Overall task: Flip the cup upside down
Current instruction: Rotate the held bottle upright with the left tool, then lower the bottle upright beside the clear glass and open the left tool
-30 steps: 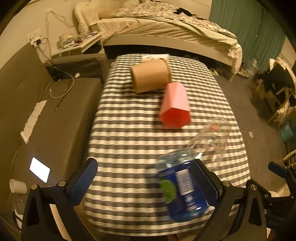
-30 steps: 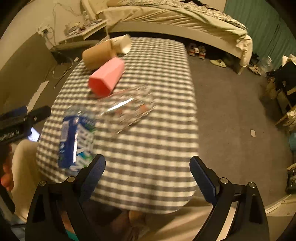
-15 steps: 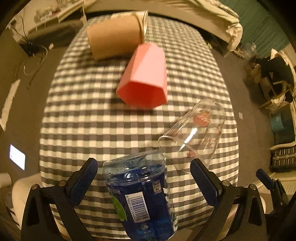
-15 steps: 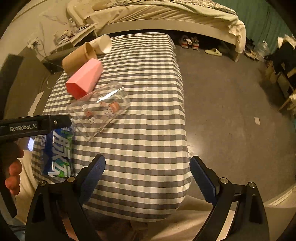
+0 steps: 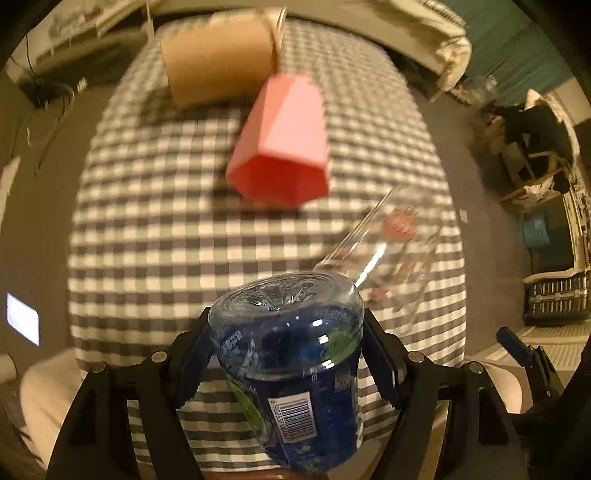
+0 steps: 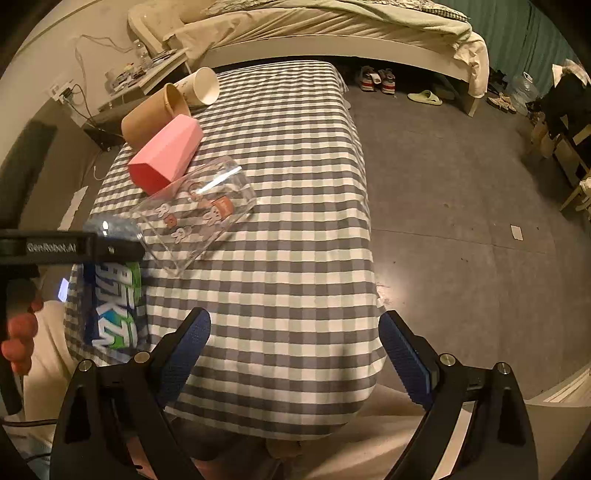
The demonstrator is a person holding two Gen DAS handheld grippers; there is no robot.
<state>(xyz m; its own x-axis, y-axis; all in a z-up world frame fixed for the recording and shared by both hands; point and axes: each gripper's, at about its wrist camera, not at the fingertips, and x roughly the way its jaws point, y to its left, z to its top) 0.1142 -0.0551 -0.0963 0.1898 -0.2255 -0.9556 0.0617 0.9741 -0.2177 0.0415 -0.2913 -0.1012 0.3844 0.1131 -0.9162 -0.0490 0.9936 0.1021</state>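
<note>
My left gripper (image 5: pixel 288 354) is shut on a blue plastic cup (image 5: pixel 291 369), its two fingers pressing the cup's sides, the cup's closed base pointing away from me over the near edge of the checked table (image 5: pixel 147 236). The same cup (image 6: pixel 114 306) shows at the left of the right wrist view with the left gripper's finger (image 6: pixel 74 245) across it. My right gripper (image 6: pixel 295 350) is open and empty above the table's near right part. A clear glass cup (image 5: pixel 384 254) (image 6: pixel 199 210) lies on its side just beyond the blue cup.
A pink cup (image 5: pixel 284 144) (image 6: pixel 166 158), a brown paper cup (image 5: pixel 221 66) (image 6: pixel 151 118) and a white paper cup (image 6: pixel 201 86) lie on their sides further back. A bed (image 6: pixel 332 22) stands behind. Bare floor (image 6: pixel 461 184) lies right of the table.
My left gripper has closed its fingers on the blue cup, which stood loose between open fingers before. The right gripper has stayed open and shifted a little.
</note>
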